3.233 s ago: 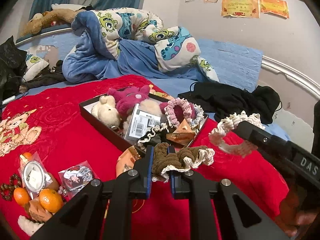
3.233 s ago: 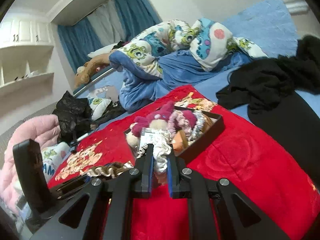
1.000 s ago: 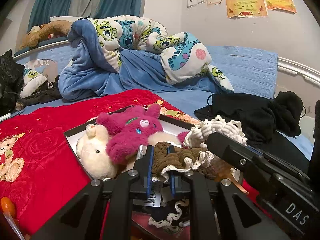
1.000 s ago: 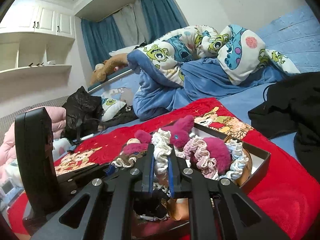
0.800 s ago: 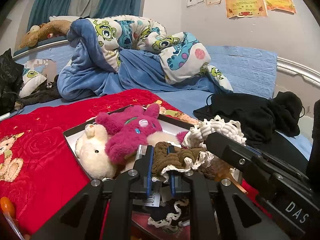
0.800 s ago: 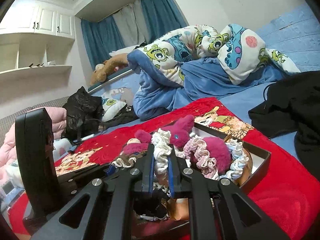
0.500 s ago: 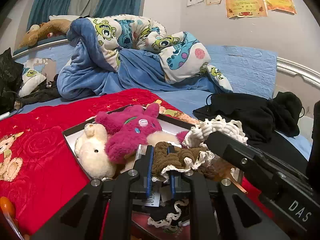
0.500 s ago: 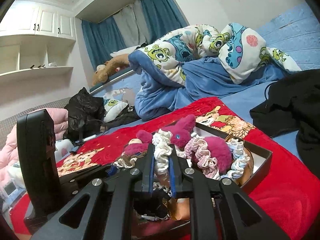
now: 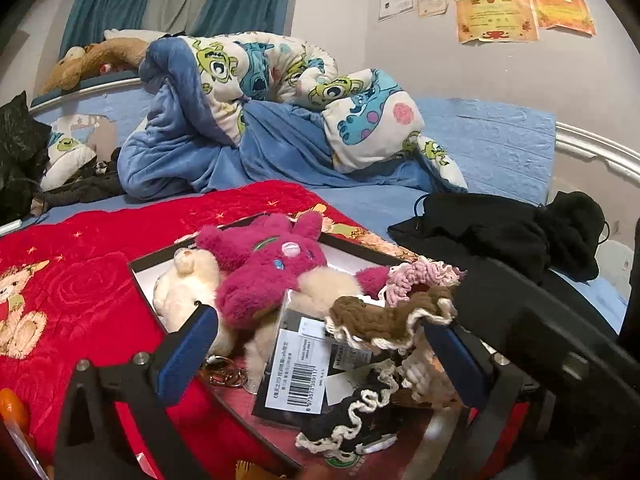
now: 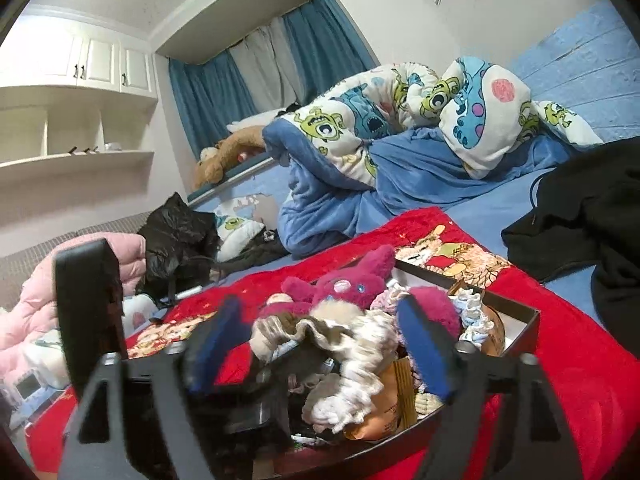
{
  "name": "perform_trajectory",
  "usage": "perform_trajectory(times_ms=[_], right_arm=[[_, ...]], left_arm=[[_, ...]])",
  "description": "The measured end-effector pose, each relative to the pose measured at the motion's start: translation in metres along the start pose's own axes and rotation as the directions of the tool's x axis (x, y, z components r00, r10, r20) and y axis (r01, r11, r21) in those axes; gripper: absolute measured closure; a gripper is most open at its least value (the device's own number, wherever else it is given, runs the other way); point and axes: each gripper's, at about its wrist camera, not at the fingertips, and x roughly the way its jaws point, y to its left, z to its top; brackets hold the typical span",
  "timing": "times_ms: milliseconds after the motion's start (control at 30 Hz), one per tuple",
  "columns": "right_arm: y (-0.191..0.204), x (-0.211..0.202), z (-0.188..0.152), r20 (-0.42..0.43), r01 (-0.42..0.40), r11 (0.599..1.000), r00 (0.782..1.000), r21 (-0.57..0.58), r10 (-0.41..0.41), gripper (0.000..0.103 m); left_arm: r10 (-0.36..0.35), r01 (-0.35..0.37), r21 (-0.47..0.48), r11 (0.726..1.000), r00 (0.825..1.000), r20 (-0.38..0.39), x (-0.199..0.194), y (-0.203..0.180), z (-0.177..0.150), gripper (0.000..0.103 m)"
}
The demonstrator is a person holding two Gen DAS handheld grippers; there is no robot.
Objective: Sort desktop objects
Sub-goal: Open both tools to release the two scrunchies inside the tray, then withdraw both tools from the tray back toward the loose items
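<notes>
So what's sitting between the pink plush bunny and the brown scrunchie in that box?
In the left wrist view, cream fluffy plush fills the gap between the pink bunny and brown scrunchie.

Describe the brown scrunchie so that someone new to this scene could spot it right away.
Find the red blanket on the bed, then the dark box of plush toys and hair ties on it. Near the box's front, between the left gripper's opening jaws, lies the brown scrunchie. It is the only chocolate-brown ruffled ring with a cream edge; the scrunchie behind it is pink, the one below black.
</notes>
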Motion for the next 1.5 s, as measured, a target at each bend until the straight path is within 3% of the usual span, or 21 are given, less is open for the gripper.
perform_trajectory(times_ms=[33,367,733,1500], right_arm=[[0.0,0.0,0.0,0.002,0.003,1.0,1.0,0.004,-0.003,0.0],[-0.008,-0.003,0.001,0.013,0.005,0.999,1.0,0.041,-0.005,0.0],[-0.023,-0.011,0.003,0.052,-0.016,0.992,0.999,0.126,0.01,0.0],[-0.014,-0.024,0.003,0.094,-0.023,0.994,0.995,0.102,0.013,0.0]], left_arm=[[-0.001,0.001,-0.002,1.0,1.0,0.0,0.0,0.0,0.0,0.0],[0.002,-0.002,0.002,1.0,1.0,0.019,-0.004,-0.001,0.001,0.0],[-0.043,0.043,0.004,0.999,0.999,-0.02,-0.011,-0.003,0.002,0.0],[-0.12,0.119,-0.044,0.992,0.992,-0.03,-0.051,0.009,-0.011,0.0]])
